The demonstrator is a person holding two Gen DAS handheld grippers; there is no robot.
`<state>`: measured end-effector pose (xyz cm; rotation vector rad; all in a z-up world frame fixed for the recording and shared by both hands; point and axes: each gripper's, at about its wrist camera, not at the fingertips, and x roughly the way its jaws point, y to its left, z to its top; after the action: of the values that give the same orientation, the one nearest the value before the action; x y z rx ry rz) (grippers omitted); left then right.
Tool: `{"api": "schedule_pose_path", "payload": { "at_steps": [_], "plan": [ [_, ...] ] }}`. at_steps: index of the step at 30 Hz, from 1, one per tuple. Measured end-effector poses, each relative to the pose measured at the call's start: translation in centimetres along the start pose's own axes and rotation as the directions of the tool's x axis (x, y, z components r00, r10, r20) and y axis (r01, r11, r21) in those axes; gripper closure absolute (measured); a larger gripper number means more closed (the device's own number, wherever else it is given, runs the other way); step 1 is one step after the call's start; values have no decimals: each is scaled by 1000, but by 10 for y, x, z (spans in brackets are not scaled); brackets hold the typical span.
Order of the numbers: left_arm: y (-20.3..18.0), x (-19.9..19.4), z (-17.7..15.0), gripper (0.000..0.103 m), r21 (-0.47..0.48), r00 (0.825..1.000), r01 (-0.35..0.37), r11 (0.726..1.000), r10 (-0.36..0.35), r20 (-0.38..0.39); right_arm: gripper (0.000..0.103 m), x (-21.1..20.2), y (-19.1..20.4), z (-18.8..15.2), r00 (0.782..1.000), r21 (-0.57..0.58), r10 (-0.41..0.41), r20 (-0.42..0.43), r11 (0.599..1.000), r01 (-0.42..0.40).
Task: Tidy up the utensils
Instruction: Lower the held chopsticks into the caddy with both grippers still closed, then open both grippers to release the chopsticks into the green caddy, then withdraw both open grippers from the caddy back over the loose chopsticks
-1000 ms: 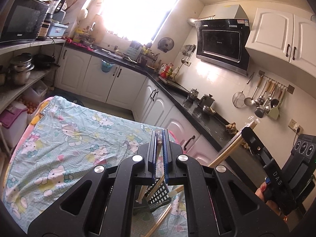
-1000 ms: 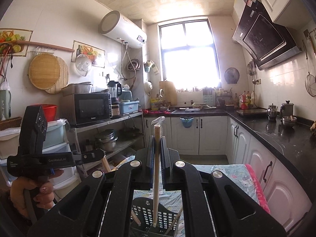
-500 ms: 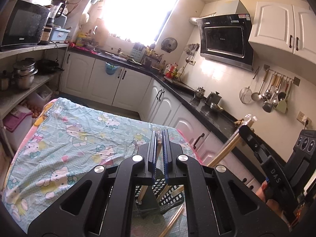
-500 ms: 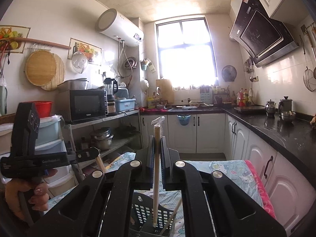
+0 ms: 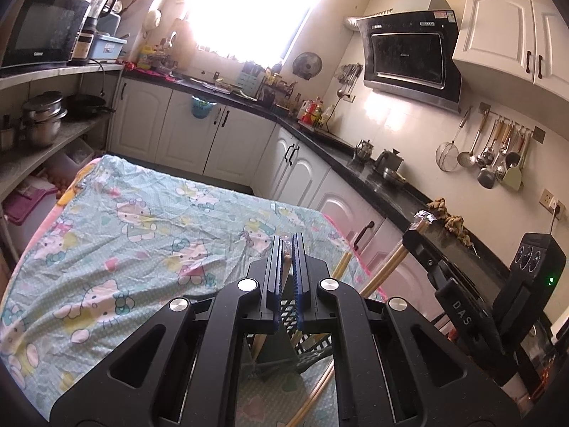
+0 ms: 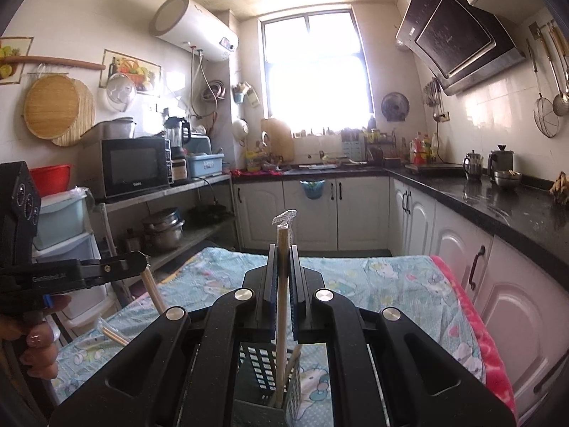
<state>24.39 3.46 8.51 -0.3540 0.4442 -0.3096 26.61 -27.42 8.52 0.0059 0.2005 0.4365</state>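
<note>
A black perforated utensil holder (image 6: 258,366) stands on the table just below both grippers. My right gripper (image 6: 283,249) is shut on a plastic-wrapped pair of wooden chopsticks (image 6: 282,302) held upright, the lower end inside the holder. My left gripper (image 5: 287,240) is shut on another wrapped pair of chopsticks (image 5: 286,246), whose lower end (image 5: 259,343) reaches the holder (image 5: 309,345). In the right wrist view the left gripper (image 6: 140,261) appears at the left with its sticks (image 6: 154,293) slanting down. In the left wrist view the right gripper (image 5: 414,233) holds its sticks (image 5: 386,268).
The table carries a light blue cartoon-print cloth (image 5: 142,220) with a pink edge (image 6: 476,331). White cabinets under a black counter (image 6: 498,210) run along the right. A shelf with pots (image 5: 42,121) stands at the left. A hand (image 6: 35,341) grips the left tool.
Both grippers have sunk toward the table, still shut on their chopsticks. The sticks' lower ends now sit deeper in the black holder.
</note>
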Motion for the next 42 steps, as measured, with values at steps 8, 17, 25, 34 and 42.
{"api": "schedule_pose_path", "payload": {
  "at_steps": [8,17,25,34,42],
  "plan": [
    [0,7,-11,100,10,999,-22,1000,22,-44,96,12,-3,-17,997,17,-36,-71,999,38],
    [2,3,-15,85,9,997,-25,1000,25,-67,66,0,-9,-19,995,37,-28,-91,999,32],
    [-1,-12,-12,54,8,998,-19,1000,19,-55,51,-20,-8,-17,993,9,-21,-120,1000,22],
    [0,-41,-11,18,-21,999,-14,1000,13,-32,43,-42,-4,-18,989,-7,-16,-145,1000,15],
    [11,-67,-14,11,-68,999,-26,997,25,-20,39,-60,7,-19,990,-35,5,-143,999,-10]
  ]
}}
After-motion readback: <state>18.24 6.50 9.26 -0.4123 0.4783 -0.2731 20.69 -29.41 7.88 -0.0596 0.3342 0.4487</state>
